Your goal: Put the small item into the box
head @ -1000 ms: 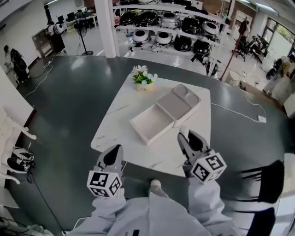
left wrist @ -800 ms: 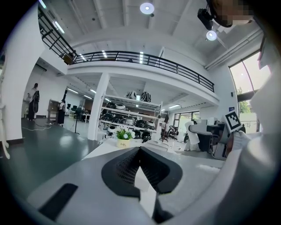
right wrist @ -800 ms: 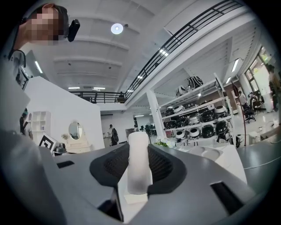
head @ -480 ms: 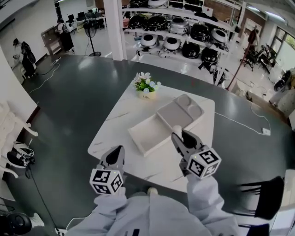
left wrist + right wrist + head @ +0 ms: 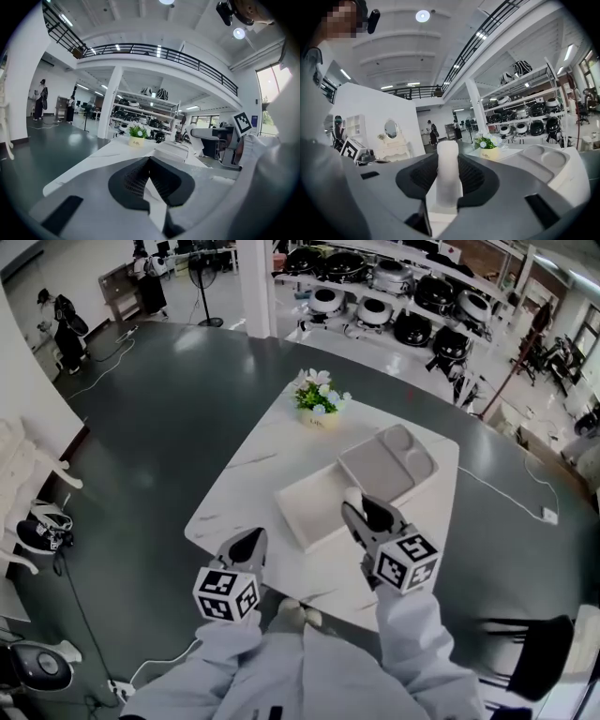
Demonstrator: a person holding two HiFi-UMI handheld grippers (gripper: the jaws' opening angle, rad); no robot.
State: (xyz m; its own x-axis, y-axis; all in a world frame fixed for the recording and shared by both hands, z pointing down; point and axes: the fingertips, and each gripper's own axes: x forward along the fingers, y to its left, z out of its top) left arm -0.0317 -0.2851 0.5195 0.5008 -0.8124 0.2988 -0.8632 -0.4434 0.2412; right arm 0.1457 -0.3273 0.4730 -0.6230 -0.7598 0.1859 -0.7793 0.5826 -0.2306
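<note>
My right gripper (image 5: 364, 514) pinches the small item (image 5: 447, 171) upright around its middle, at the near edge of the open box (image 5: 305, 504) (it looks light, stiff and smooth, so a mid-body hold suits it), while my left gripper (image 5: 248, 546) rests closed, empty.

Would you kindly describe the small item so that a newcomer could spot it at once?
Start at the white table, where an open box lies against a grey tray. The right claw hangs by the box. The item is the upright white cylinder pinched in that claw, the only thing there not resting on the table.
</note>
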